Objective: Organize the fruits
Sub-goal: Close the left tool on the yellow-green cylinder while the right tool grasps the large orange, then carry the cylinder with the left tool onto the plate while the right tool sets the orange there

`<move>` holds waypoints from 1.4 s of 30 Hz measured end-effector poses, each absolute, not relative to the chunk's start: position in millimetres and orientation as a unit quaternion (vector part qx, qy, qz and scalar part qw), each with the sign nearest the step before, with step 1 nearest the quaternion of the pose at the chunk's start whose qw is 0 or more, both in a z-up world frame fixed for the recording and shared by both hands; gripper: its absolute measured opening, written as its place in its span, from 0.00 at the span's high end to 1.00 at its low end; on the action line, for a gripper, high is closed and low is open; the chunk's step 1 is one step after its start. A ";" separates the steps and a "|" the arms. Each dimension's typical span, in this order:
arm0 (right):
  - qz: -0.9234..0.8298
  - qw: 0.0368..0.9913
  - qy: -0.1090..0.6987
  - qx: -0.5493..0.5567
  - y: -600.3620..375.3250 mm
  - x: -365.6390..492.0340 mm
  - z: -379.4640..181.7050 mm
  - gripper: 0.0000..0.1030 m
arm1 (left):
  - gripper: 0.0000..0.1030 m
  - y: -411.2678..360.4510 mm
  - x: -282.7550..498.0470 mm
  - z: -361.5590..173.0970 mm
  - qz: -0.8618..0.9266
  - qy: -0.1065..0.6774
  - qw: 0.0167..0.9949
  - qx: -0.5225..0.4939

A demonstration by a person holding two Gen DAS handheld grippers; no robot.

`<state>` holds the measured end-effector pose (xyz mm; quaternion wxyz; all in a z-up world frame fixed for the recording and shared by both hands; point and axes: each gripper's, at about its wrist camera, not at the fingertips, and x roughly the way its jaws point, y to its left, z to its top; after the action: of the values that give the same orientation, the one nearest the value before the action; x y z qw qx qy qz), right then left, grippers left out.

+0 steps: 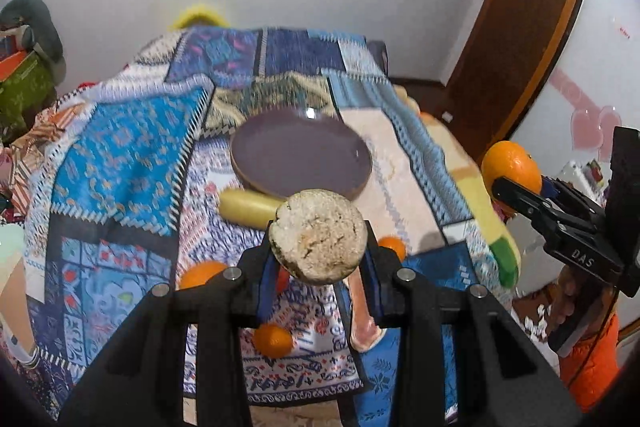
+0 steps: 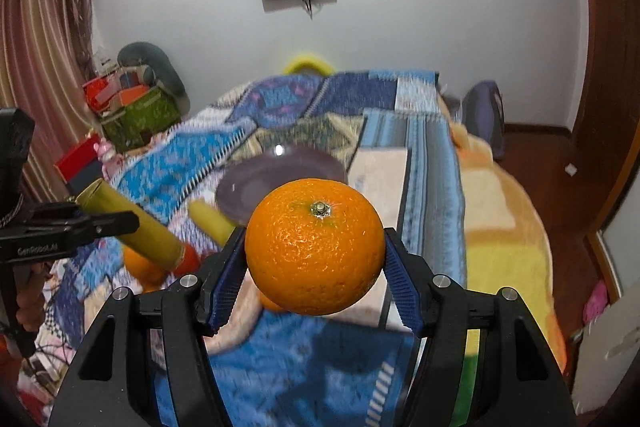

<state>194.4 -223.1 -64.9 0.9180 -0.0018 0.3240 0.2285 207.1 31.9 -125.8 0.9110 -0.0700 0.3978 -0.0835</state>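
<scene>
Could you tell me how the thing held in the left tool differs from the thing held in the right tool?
The left tool holds a yellow-green stalk piece, long and cylindrical with a pale, fibrous cut end; the right tool holds an orange, round and bright with a green stem nub. The stalk piece is gripped across its length, near one end; the orange fills its tool's wider gap. Both are lifted clear of the patterned blanket, near the purple plate.

Orange (image 2: pixel 314 247): bright orange. Stalk (image 2: pixel 132 229): yellow-green, cut end (image 1: pixel 318 237) pale beige. Plate (image 1: pixel 300 157): purple. Quilt (image 1: pixel 128 147): blue patchwork, patterned. Pads (image 2: pixel 398 281): blue.
</scene>
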 end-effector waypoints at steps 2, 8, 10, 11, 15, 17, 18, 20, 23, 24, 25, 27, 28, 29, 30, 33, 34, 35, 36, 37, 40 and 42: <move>0.228 0.922 0.313 -0.005 -219.6 199.1 -58.4 0.40 | 0.65 35.3 208.8 -117.8 -0.079 0.385 0.917 -0.071; 0.226 0.931 0.287 -0.012 -208.4 216.6 -41.5 0.40 | 0.65 42.6 217.7 -103.7 -0.069 0.361 0.927 -0.073; 0.227 0.932 0.282 -0.014 -204.5 222.0 -38.6 0.40 | 0.65 44.8 222.5 -101.8 -0.065 0.357 0.929 -0.072; 0.227 0.933 0.279 -0.015 -202.4 224.8 -37.5 0.40 | 0.65 45.5 224.7 -101.2 -0.062 0.355 0.930 -0.072; 0.227 0.935 0.273 -0.022 -192.9 236.9 -36.0 0.40 | 0.65 49.5 235.4 -99.8 -0.053 0.348 0.933 -0.071; 0.229 0.935 0.272 -0.021 -188.0 243.7 -36.3 0.40 | 0.65 52.6 242.3 -99.7 -0.049 0.345 0.934 -0.075; 0.230 0.934 0.271 -0.021 -186.0 246.9 -36.7 0.40 | 0.65 54.3 246.3 -99.8 -0.047 0.345 0.934 -0.077; 0.230 0.934 0.271 -0.024 -182.5 253.7 -37.8 0.40 | 0.65 57.4 255.0 -101.4 -0.043 0.343 0.935 -0.080; 0.233 0.933 0.273 -0.030 -175.6 262.5 -42.1 0.40 | 0.65 60.3 266.5 -105.9 -0.039 0.344 0.935 -0.080; 0.234 0.932 0.275 -0.032 -172.7 266.0 -44.8 0.40 | 0.65 61.2 271.9 -108.6 -0.038 0.346 0.934 -0.081; 0.234 0.931 0.277 -0.034 -171.7 268.4 -45.9 0.40 | 0.65 61.9 276.3 -111.3 -0.038 0.348 0.933 -0.081; 0.236 0.929 0.284 -0.038 -166.9 275.6 -52.7 0.40 | 0.65 62.6 284.5 -117.0 -0.036 0.353 0.931 -0.081; 0.236 0.928 0.287 -0.039 -166.1 279.0 -54.9 0.40 | 0.65 62.8 288.9 -120.2 -0.036 0.355 0.931 -0.081; 0.237 0.926 0.290 -0.040 -164.1 282.4 -58.8 0.40 | 0.65 63.4 292.8 -123.2 -0.035 0.357 0.930 -0.081; 0.237 0.925 0.293 -0.041 -163.4 285.5 -61.5 0.40 | 0.65 63.3 297.1 -126.5 -0.035 0.360 0.929 -0.080; 0.239 0.920 0.307 -0.041 -159.7 296.3 -73.3 0.40 | 0.65 62.6 307.8 -135.4 -0.036 0.367 0.926 -0.079; 0.240 0.919 0.311 -0.041 -158.8 299.4 -76.1 0.40 | 0.65 62.1 313.3 -140.0 -0.036 0.371 0.925 -0.077; 0.240 0.917 0.316 -0.043 -157.2 303.3 -80.1 0.40 | 0.65 61.4 316.9 -143.0 -0.036 0.374 0.924 -0.075; 0.239 0.916 0.319 -0.044 -155.8 307.0 -82.9 0.40 | 0.65 60.7 322.3 -147.5 -0.036 0.379 0.922 -0.072; 0.239 0.915 0.323 -0.045 -154.6 311.1 -86.9 0.40 | 0.65 60.5 326.9 -150.9 -0.036 0.383 0.920 -0.070; 0.242 0.909 0.336 -0.050 -151.5 322.2 -97.5 0.40 | 0.65 60.7 340.1 -161.5 -0.037 0.395 0.915 -0.070; 0.242 0.905 0.345 -0.057 -148.1 328.2 -105.1 0.40 | 0.65 61.7 348.4 -167.6 -0.039 0.403 0.912 -0.072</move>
<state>328.2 -148.1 -105.1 0.9052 -0.0569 0.3445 0.2421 348.4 61.7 -167.6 0.9116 -0.0720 0.4027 -0.0393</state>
